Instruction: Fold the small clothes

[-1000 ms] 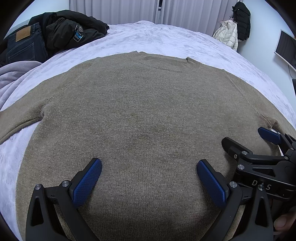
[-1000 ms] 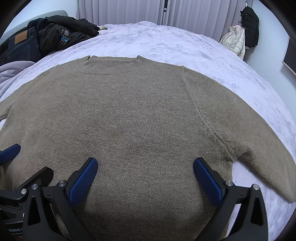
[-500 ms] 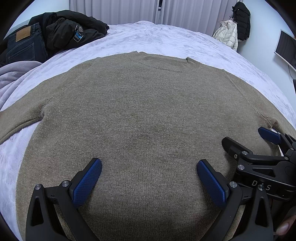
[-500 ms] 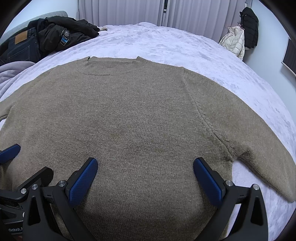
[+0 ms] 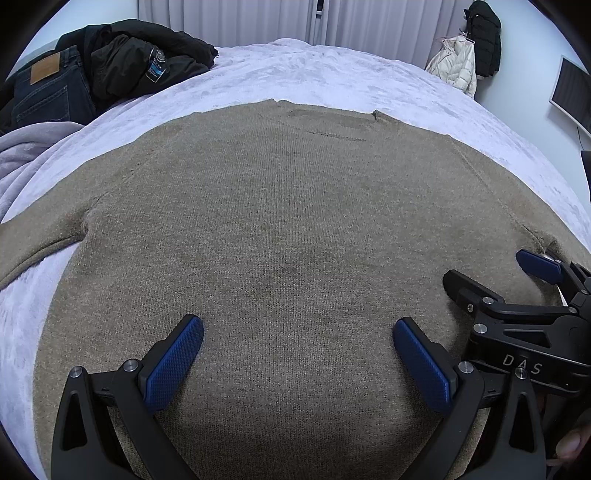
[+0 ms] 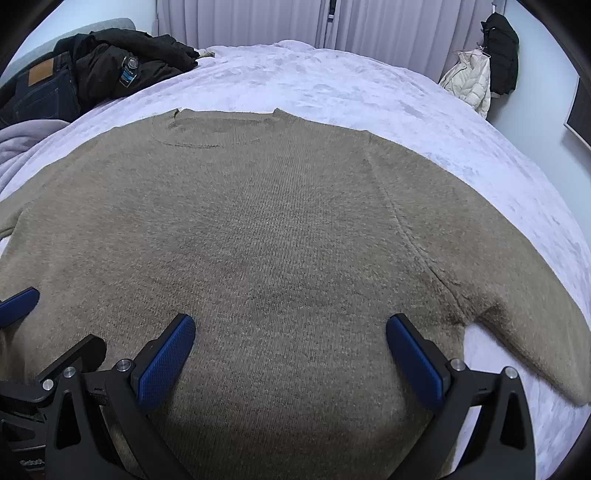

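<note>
1. Our left gripper (image 5: 297, 360) hangs with its blue-padded fingers spread wide and nothing between them.
2. Our right gripper (image 6: 290, 356) is likewise spread and grasps nothing.
3. The tan knitted sweater (image 5: 288, 229) lies flat on the lilac plush bedspread (image 5: 332, 74), under and ahead of both claws, neckline farthest from them.
4. A sleeve runs outward beside each claw.

Lilac bed (image 5: 332, 74), white curtains (image 5: 258, 18) behind
</note>
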The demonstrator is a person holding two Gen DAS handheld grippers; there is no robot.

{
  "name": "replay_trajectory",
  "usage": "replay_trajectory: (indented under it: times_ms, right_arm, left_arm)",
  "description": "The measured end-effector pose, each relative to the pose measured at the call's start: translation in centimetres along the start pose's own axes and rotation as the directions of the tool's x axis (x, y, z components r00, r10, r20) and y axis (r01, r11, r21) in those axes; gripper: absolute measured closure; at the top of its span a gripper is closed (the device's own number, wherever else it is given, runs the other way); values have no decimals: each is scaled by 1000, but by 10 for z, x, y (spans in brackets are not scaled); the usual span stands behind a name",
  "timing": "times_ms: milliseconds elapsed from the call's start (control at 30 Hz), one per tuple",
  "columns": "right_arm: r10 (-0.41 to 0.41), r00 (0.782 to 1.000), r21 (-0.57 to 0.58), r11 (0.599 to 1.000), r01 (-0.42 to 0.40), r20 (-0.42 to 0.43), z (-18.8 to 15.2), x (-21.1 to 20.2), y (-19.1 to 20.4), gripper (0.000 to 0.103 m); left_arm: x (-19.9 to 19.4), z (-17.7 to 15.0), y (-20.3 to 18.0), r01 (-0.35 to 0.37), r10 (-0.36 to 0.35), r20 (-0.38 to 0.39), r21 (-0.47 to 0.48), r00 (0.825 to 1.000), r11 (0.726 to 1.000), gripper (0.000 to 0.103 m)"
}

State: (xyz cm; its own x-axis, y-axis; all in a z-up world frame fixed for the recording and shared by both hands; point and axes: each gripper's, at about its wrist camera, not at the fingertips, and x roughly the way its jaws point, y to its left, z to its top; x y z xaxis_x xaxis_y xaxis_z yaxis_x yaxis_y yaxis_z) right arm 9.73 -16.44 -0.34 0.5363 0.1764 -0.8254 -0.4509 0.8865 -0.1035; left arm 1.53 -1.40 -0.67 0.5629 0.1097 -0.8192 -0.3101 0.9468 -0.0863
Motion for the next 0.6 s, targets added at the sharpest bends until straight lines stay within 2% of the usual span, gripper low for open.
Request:
replay_trajectory:
  times_ms: [67, 100, 200, 367, 500, 567, 600]
  right_arm:
    - [-2, 1000, -3, 1000, 2, -17, 1, 1, 1, 0]
    - [-2, 997, -10, 1000, 1, -79, 3, 3, 1, 0]
    - [-6, 988, -23, 1000, 2, -154, 8, 7, 3, 0]
    - [6, 979, -18, 1000, -9, -205, 21, 11, 2, 0]
    - [19, 980, -35, 999, -27, -198, 29, 6, -1, 0]
    - [9, 992, -22, 1000, -12, -128, 30, -12, -8, 0]
    - [-10, 998, 0, 1000, 10, -66, 31, -28, -16, 0]
  left_arm:
    - [1, 2, -1, -2, 2, -12, 3, 1000, 1000, 0]
    - [2, 3, -2, -4, 4, -22, 5, 1000, 1000, 0]
    - [4, 8, -3, -5, 6, -69, 17, 998, 1000, 0]
    - [3, 19, -6, -11, 17, -167, 39, 986, 999, 0]
    - [-14, 27, -11, -1, 2, -166, 7, 986, 1000, 0]
    - [-28, 33, -18, 7, -6, -128, 1, 992, 1000, 0]
    - [-35, 36, -25, 6, -5, -108, 8, 994, 1000, 0]
